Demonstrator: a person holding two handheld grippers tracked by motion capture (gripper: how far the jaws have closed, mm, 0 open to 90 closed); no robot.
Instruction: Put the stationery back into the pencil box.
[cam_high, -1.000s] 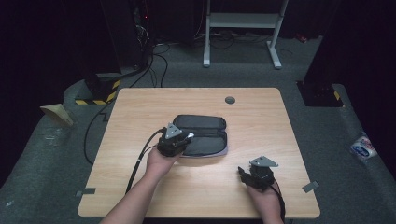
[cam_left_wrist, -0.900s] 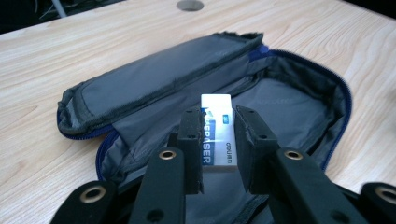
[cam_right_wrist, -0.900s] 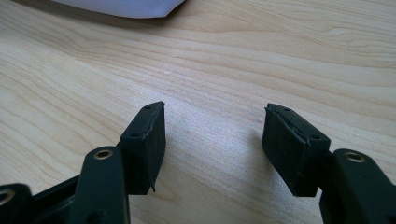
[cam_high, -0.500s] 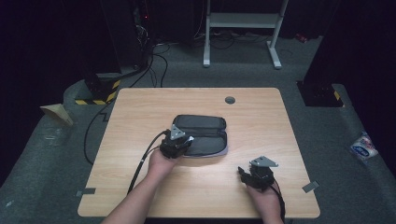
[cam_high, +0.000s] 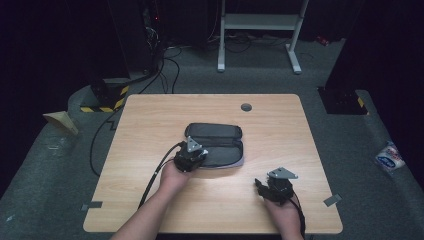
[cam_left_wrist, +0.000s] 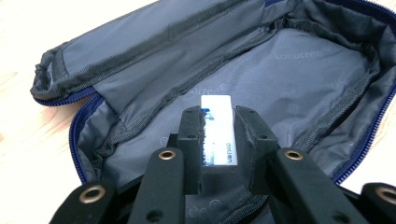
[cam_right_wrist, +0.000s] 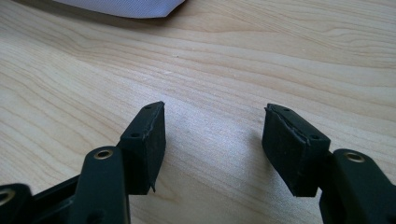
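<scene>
A white eraser (cam_left_wrist: 217, 128), long axis along the jaws, is held clamped in the left gripper (cam_left_wrist: 217, 122) over the open pencil case (cam_left_wrist: 299, 70) at twelve o'clock; the right gripper (cam_right_wrist: 212, 135) is held half-open, empty, above the table (cam_right_wrist: 289, 51).

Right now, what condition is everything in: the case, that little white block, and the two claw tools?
Pencil case: unzipped, lying open on the table, grey lining showing.
Eraser: white, in a printed sleeve, clamped between the left jaws above the open case.
Left gripper: shut on the eraser.
Right gripper: open, nothing between its jaws, low over bare wood.
Table: wooden, carrying the case.
</scene>
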